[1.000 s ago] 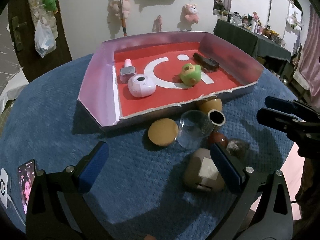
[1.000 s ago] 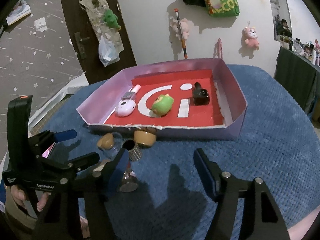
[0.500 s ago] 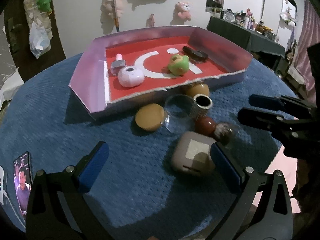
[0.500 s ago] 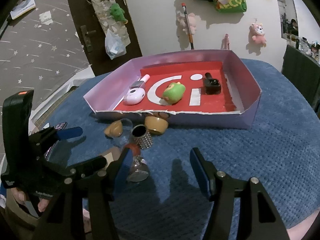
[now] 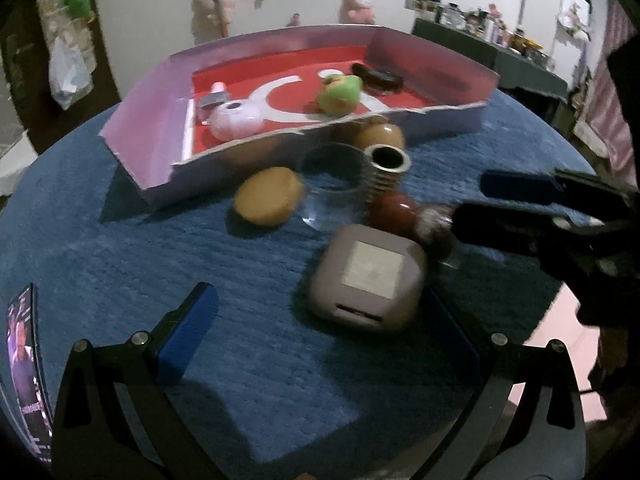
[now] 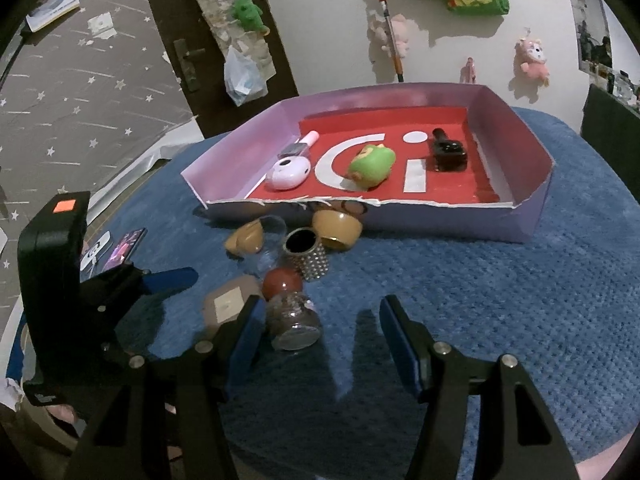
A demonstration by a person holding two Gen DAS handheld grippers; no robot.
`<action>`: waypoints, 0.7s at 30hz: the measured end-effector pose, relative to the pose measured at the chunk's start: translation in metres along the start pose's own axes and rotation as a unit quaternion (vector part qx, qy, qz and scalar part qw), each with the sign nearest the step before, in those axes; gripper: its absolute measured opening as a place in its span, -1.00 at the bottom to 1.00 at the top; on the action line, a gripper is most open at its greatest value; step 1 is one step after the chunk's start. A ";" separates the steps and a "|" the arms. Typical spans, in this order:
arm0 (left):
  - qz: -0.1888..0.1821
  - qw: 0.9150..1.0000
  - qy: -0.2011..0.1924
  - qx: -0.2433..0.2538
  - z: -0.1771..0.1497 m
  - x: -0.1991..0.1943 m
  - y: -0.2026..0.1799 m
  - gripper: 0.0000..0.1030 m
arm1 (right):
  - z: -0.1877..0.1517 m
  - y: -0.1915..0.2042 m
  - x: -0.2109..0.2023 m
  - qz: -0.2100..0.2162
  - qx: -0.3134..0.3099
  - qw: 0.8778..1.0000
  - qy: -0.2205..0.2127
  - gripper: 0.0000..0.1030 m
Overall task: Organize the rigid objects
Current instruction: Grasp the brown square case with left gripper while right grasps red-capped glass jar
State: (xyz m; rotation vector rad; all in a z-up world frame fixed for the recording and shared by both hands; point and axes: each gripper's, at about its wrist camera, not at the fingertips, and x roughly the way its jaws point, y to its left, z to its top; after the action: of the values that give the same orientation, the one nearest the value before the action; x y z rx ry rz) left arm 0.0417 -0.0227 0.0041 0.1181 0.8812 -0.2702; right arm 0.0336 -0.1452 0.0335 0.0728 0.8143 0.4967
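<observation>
The beige case lay flat on the blue surface, between the blue fingers of my left tool, which stood wide around it without touching. Just beyond the case I saw a red ball, a ribbed metal ring, a clear cup and a tan round lid, all bunched together in front of the open box. A tan cup lay on its side against the box's near wall. Inside the box, on its red floor, sat a white pod, a green toy, a black piece and a small pink-capped bottle. My right tool hung half open over the surface, its left finger just beside a small glass jar that lay tipped towards the camera; I could not tell whether pad and jar touched. Nothing was gripped by either tool. A phone lay at the left edge of the surface.
</observation>
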 end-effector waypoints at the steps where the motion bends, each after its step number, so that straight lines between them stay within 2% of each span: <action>1: 0.003 1.000 0.000 -0.007 0.000 0.000 0.004 1.00 | 0.000 0.000 0.000 0.001 -0.001 1.000 0.000 0.23; 7: 0.026 0.999 -0.003 -0.035 -0.002 0.000 0.030 1.00 | -0.003 0.003 0.002 0.007 -0.013 1.000 -0.005 0.23; 13: 0.028 0.999 -0.006 -0.039 -0.003 0.000 0.038 0.99 | -0.016 0.022 0.008 -0.019 -0.083 0.996 -0.038 0.20; 17: 0.021 0.999 -0.014 -0.033 -0.002 -0.001 0.036 0.84 | -0.022 0.023 0.021 -0.028 -0.096 0.994 -0.036 0.09; 21: 0.019 0.999 -0.019 -0.027 0.002 0.001 0.034 0.74 | -0.021 0.023 0.025 -0.030 -0.098 0.994 -0.049 0.07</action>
State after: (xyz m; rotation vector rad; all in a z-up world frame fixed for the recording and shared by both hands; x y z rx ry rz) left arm 0.0533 0.0090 0.0045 0.0805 0.8469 -0.2122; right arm 0.0239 -0.1157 0.0077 -0.1069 0.6665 0.5108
